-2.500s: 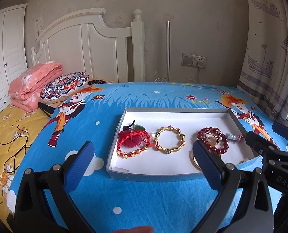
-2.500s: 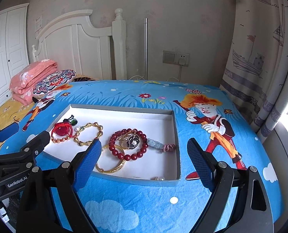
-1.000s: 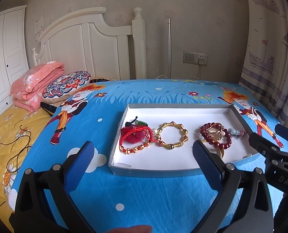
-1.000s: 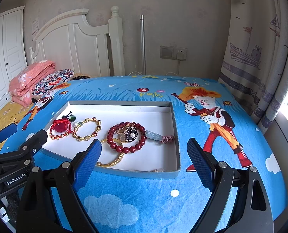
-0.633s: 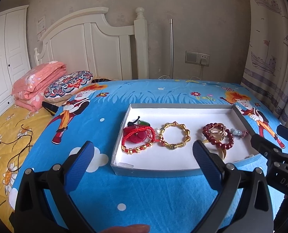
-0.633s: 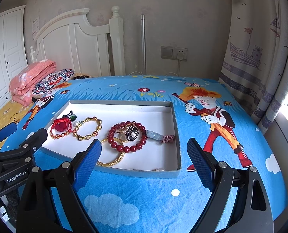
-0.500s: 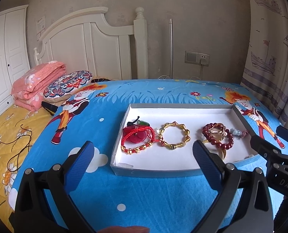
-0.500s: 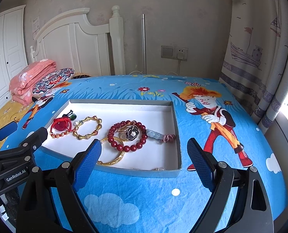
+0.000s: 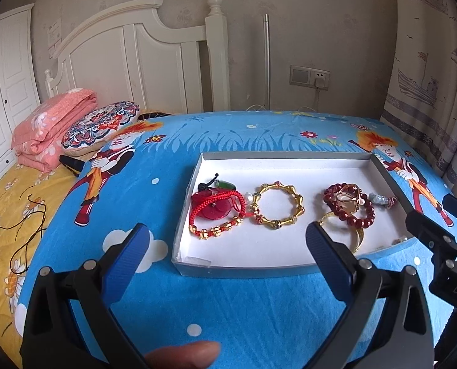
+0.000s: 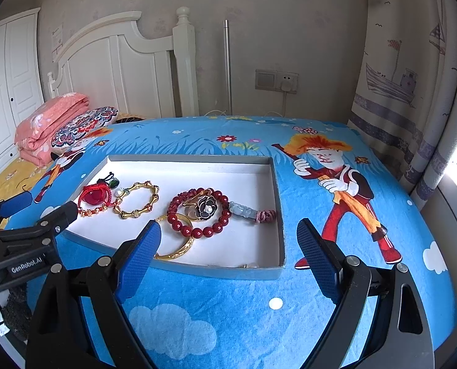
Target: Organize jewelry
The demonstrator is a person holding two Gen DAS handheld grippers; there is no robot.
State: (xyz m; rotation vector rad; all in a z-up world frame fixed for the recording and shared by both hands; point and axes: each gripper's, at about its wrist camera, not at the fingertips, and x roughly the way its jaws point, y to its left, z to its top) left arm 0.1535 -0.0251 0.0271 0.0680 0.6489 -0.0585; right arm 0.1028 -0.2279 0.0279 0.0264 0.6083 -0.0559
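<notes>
One tray (image 9: 194, 166) on the bed w/ approx. six pieces (two gold bangles); left gripper (image 9: 228, 258) and right gripper (image 10: 228, 247) both gape wide, empty.

Both wrist views near, facing headboard (image 9: 130, 49); shared jewelry tray (image 9: 243, 269), side-by-side.

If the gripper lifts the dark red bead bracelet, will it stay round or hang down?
The dark red bead bracelet is separate round beads, probably strung, so it would likely sag into a loop. Its smooth beads may slip between flat pads. A black flower ring lies inside it and a gold bangle partly under it, so both may shift.
</notes>
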